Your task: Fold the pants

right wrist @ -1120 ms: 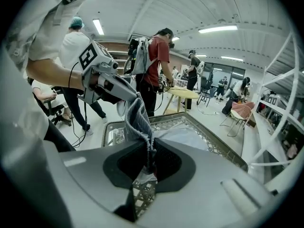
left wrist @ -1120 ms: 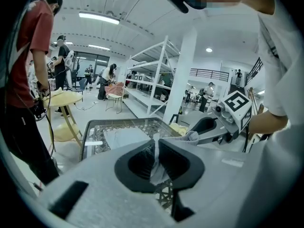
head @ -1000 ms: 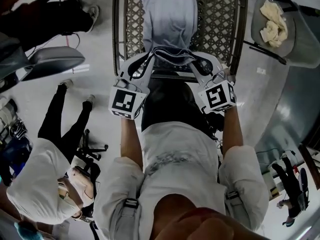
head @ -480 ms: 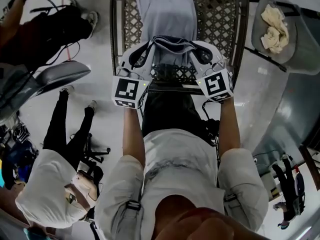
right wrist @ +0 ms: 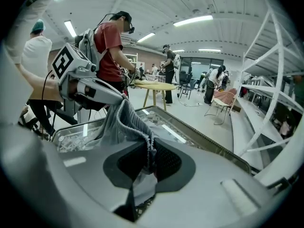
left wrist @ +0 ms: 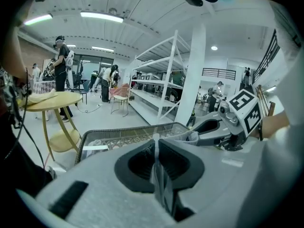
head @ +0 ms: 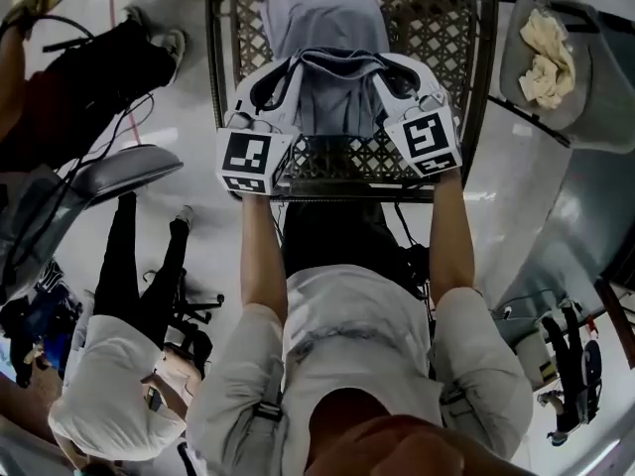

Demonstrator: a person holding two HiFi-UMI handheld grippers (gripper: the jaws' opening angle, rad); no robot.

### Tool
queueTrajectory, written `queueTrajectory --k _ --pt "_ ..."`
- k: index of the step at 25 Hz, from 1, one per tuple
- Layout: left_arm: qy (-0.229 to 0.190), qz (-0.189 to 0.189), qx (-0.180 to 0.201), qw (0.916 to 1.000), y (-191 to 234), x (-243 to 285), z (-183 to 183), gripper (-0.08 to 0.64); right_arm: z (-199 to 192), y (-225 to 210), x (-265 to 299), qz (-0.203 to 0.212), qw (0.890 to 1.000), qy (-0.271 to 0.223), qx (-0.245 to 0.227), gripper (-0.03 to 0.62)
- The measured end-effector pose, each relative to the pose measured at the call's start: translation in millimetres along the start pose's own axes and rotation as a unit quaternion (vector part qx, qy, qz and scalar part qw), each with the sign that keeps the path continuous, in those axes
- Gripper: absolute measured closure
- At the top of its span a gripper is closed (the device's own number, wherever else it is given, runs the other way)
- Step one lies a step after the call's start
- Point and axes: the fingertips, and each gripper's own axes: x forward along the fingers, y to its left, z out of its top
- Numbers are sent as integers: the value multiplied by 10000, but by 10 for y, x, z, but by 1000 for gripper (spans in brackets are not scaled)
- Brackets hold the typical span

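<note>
Grey pants [head: 327,28] lie lengthwise on the lattice-top table [head: 446,28] in the head view. Their near end is lifted and doubled over the far part. My left gripper [head: 296,65] is shut on the left corner of that lifted edge, my right gripper [head: 377,65] on the right corner. In the left gripper view a thin strip of cloth [left wrist: 156,167] is pinched between the jaws of the left gripper [left wrist: 156,144]. The right gripper view shows the ribbed waistband [right wrist: 124,120] bunched in the right gripper [right wrist: 148,148], and the cloth stretches across to the left gripper [right wrist: 90,91].
A grey bin [head: 595,77] with a cream cloth [head: 546,48] stands at the right of the table. A grey chair [head: 114,172] and a person in white [head: 104,385] are at the left. A round yellow table [left wrist: 45,99] and white shelving [left wrist: 164,75] stand further off.
Both grippers have moved forward over the table, away from the body, carrying the pants' near edge over the part that lies flat. Both grips are unchanged.
</note>
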Motion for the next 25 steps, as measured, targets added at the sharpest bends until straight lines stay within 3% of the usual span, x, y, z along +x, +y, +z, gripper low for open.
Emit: queueTrajectory --k 9,14,18,25 --pt "91 -19 -25 10000 434 568 61 529 9 -479 547 -85 9997 206 -61 545" --pt "355 56 -110 9993 708 922 -104 528 -127 -668 898 -56 9980 578 -265 545" --pt "565 198 -162 9981 829 1106 -302 525 -252 -732 1095 -282 9941 906 -525 537" --pt "589 388 -260 9972 959 1140 -356 443 -304 -861 1163 -725 9922 956 -346 440"
